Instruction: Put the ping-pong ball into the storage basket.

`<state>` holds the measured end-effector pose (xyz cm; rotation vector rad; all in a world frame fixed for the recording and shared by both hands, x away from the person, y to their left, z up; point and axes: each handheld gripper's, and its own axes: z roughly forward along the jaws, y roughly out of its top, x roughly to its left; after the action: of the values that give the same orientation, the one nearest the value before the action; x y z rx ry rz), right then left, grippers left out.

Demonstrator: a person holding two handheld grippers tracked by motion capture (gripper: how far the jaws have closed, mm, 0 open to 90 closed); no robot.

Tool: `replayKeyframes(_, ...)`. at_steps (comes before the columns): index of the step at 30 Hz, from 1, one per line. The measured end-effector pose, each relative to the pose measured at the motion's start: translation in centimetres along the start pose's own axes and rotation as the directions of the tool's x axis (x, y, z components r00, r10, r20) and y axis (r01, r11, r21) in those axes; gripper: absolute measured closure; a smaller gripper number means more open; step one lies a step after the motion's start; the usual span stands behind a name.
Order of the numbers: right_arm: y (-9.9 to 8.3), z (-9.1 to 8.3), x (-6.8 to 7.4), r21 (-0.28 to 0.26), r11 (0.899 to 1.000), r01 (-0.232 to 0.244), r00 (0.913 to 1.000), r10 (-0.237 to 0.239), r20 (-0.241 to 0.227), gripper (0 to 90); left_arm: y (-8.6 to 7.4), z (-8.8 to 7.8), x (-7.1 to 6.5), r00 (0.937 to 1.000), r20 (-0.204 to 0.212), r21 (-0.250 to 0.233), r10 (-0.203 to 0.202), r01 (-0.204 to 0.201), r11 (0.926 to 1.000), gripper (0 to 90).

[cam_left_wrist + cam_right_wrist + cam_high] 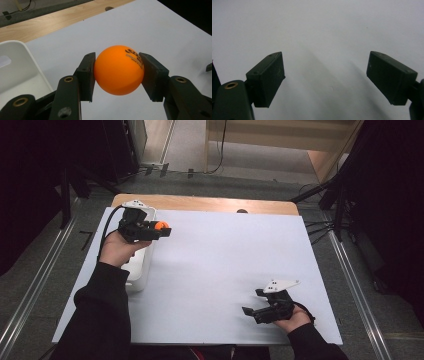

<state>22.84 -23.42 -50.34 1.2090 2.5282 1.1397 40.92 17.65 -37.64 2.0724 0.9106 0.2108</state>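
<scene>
My left tongs (pixel 117 72) clamp the ball (pixel 118 70) just beside the bin (pixel 142 270); I should keep the squeeze even and carry it level over the bin. My right tongs (pixel 325 80) gape wide, well off

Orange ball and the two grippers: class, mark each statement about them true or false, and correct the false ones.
1. The left gripper clamps the orange ball. True.
2. The ball lies inside the white bin. False: it is held beside the bin, above the white sheet.
3. The right gripper is open with nothing between its jaws. True.
4. The ball is plain, without print. False: dark lettering shows on it.
</scene>
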Motion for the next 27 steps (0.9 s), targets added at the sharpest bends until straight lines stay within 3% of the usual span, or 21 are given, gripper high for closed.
replayKeyframes(17, 0.0, 0.1, -0.1, -0.001, 1.0, 0.003, 1.0, -0.003, 0.002, 13.7, -0.2, -0.2, 0.7, 0.995, -0.089, -0.017, -0.044, 0.043, 0.9989, 50.6)
replayKeyframes(21, 0.1, 0.1, -0.2, -0.002, 1.0, 0.004, 1.0, -0.004, 0.002, 13.7, -0.3, -0.3, 0.9, 0.9938, -0.088, -0.034, -0.068, 0.065, 0.9973, 50.6)
replayKeyframes(27, 0.1, 0.1, -0.2, -0.008, 1.0, 0.007, 1.0, -0.007, 0.006, 13.7, -0.5, -0.4, 1.4, 0.9866, -0.146, -0.03, -0.073, 0.07, 0.9971, 50.6)
